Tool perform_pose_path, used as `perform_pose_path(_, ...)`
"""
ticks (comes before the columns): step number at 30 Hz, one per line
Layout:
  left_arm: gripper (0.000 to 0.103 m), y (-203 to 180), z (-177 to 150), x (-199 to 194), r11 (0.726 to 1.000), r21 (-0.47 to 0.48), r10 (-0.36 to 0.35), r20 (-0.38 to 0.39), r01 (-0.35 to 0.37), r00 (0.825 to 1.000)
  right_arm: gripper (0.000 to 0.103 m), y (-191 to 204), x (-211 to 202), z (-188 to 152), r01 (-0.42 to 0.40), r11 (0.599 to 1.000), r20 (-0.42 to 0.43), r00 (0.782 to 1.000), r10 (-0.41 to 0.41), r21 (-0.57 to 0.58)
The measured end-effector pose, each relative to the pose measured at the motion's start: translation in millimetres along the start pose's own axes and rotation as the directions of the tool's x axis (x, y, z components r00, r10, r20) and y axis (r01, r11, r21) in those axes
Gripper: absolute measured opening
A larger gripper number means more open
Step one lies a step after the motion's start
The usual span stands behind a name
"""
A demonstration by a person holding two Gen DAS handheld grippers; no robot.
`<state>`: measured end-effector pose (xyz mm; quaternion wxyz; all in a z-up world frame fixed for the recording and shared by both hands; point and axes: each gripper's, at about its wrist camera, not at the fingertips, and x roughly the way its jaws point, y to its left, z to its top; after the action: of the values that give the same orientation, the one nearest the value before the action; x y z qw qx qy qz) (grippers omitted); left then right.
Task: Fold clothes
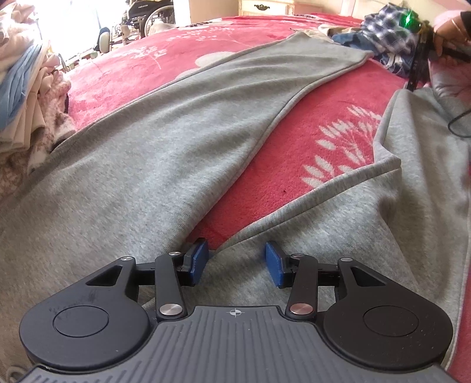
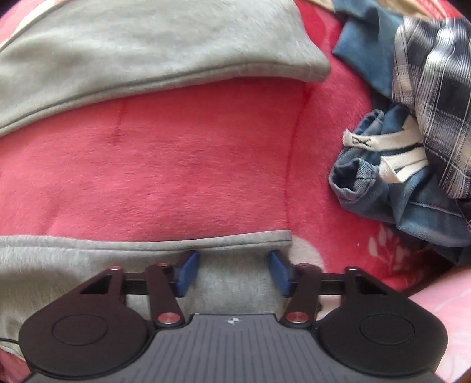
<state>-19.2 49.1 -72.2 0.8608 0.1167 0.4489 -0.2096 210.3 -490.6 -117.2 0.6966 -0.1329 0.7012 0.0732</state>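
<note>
Left wrist alone shows folded stack [image 1: 20, 88]; both grippers' fingers released over sweatpants [image 1: 147, 147].

The left gripper [image 1: 237, 260] has a grey ribbed body with a small white crosshair mark, two round black housings, black link arms pinned with silver screws, and blue pads [image 1: 198, 259] on its fingers. The right gripper [image 2: 234, 272] is built alike, with coppery screws and its own blue pads [image 2: 187, 274]. At the upper right of the left wrist view, a hand [image 1: 447, 32] wears a thin bracelet under a pink sleeve [image 1: 447, 16]; a green light [image 1: 408, 19] glows there, and a black cable [image 1: 454, 117] loops below.
</note>
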Motion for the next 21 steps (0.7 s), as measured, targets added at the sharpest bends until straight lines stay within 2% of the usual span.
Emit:
perform_pose_path(1,0.044,1,-1,0,1.0,-0.003,-0.004,0.004,0.004,1.0,0.01,7,-4,-5,0.007,1.0,0.026,1.0,-0.006,-0.02)
perform_pose_path(2,0.044,1,-1,0,1.0,-0.006,-0.007,0.007,0.007,1.0,0.002,17,-8,-10,0.062,0.997,0.057,0.997,-0.059,-0.047)
perform_pose_path(4,0.044,2,-2,0,1.0,-0.012,-0.012,0.012,0.012,1.0,0.001,35,-19,-20,0.183,0.978,0.126,0.977,-0.17,-0.101)
perform_pose_path(6,0.044,3,-2,0,1.0,-0.017,-0.014,0.015,0.015,1.0,0.0,50,-32,-30,0.311,0.939,0.202,0.939,-0.279,-0.149)
perform_pose_path(9,0.045,2,-2,-1,1.0,-0.019,-0.007,0.013,0.007,1.0,0.0,52,-38,-42,0.499,0.849,0.267,0.854,-0.447,-0.173)
perform_pose_path(11,0.045,1,-2,-1,1.0,-0.026,0.006,0.007,-0.006,1.0,0.0,47,-39,-48,0.614,0.77,0.294,0.779,-0.554,-0.173)
perform_pose_path(13,0.045,0,-2,-2,0.999,-0.035,0.021,-0.001,-0.022,1.0,0.0,42,-40,-54,0.711,0.683,0.321,0.695,-0.644,-0.167)
perform_pose_path(15,0.045,-1,-2,-2,0.998,-0.05,0.033,-0.007,-0.033,0.999,0.0,44,-51,-63,0.662,0.743,0.351,0.721,-0.597,-0.098)
perform_pose_path(18,0.045,-1,-2,-1,0.997,-0.063,0.045,-0.014,-0.046,0.999,0.0,37,-68,-68,0.501,0.865,0.379,0.794,-0.475,0.035)
perform_pose_path(20,0.045,-2,-1,-1,0.997,-0.065,0.051,-0.019,-0.053,0.998,0.002,35,-77,-73,0.391,0.916,0.407,0.825,-0.392,0.09)
perform_pose_path(21,0.045,-2,-1,-2,0.996,-0.064,0.055,-0.022,-0.056,0.998,0.004,40,-87,-77,0.332,0.938,0.439,0.831,-0.342,0.103)
